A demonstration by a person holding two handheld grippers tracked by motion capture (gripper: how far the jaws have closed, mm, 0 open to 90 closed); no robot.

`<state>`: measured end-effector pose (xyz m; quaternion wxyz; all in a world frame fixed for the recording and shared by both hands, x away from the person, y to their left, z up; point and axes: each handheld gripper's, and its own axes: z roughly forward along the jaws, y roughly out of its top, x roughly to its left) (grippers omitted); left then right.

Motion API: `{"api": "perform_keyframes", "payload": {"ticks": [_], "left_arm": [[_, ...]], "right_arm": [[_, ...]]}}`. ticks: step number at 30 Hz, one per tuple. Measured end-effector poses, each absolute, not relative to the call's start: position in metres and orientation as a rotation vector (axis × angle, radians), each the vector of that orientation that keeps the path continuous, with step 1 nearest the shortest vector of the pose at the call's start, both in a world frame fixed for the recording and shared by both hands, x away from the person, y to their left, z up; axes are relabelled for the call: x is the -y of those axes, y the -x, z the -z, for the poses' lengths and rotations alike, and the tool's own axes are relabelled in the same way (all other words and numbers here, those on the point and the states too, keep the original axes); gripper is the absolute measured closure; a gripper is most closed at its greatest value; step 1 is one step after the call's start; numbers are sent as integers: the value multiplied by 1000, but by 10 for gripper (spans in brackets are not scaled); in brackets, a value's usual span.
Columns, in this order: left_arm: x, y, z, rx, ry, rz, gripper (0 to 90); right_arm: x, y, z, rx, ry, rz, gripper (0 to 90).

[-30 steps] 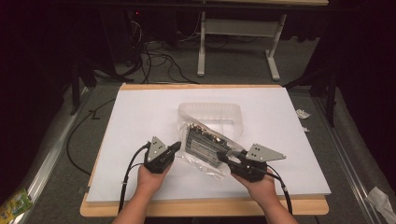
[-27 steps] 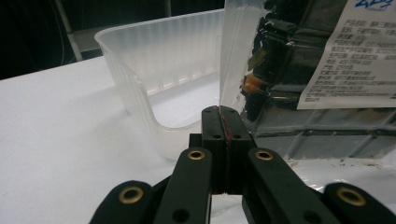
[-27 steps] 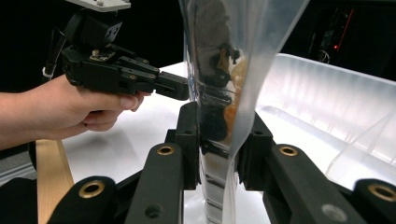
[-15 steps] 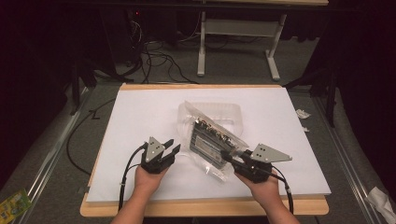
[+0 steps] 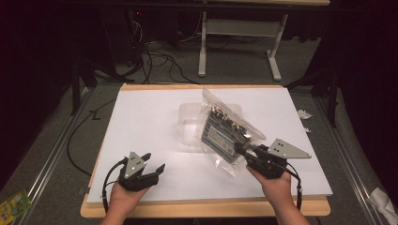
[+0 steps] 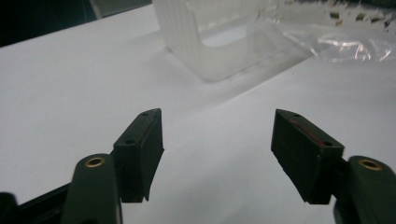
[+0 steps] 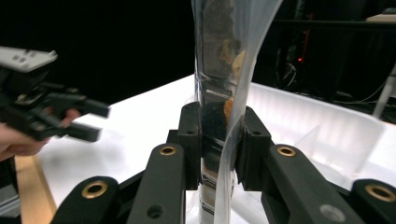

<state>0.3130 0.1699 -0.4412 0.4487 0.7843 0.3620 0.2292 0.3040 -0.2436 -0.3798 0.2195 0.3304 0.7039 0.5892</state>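
1. Clear plastic bag [image 5: 230, 136]: glossy, crinkled film, roughly rectangular; holds a flat dark grey board with a row of small metal parts along its far edge.
2. Pale label on the board's face; print too small to read.
3. Bag position: lifted and tilted over the middle-right of the tabletop [image 5: 155, 117], its upper part over the tray [image 5: 190, 124], its lower corner pinched in the right hand-held gripper [image 5: 241, 151].
4. Right hand-held gripper: black jaws clamped on the film, seen closed on both sides of the bag [image 7: 219, 93] in the right gripper view; grey three-cornered plate on top; cable trailing back past the hand.
5. Left hand-held gripper [image 5: 152, 161]: near the front-left of the tabletop, well apart from the bag; jaws spread wide with nothing between them; flat black pads [image 6: 140, 149] with small screw holes, brass-coloured pivots behind.
6. Tray [image 6: 219, 42]: translucent, frosted plastic, shallow, ribbed wall, rounded corners; resting on the tabletop.
7. Tabletop: smooth matt white sheet over a light wooden board, wood showing at the edges.
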Motion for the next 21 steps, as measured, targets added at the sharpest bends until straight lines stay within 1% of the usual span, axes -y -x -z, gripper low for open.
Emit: {"api": "perform_keyframes", "payload": {"ticks": [2, 5, 7, 11, 16, 21], "left_arm": [[-177, -310, 439, -923, -1904, -596, 326], [-184, -311, 436, -959, -1832, -614, 334], [-185, -313, 436, -957, -1828, -634, 339], [-184, -316, 439, -950, -1851, -614, 340], [-181, -316, 438, -919, -1867, -602, 342], [-175, -316, 438, -884, -1889, -602, 342]], "right_arm": [[248, -305, 376, -1927, -937, -1634, 760], [250, -308, 369, -1913, -937, -1625, 760], [249, -311, 364, -1905, -935, -1623, 761], [248, -321, 358, -1895, -937, -1616, 761], [246, -348, 344, -1894, -959, -1630, 761], [240, -365, 337, -1899, -961, -1603, 761]]}}
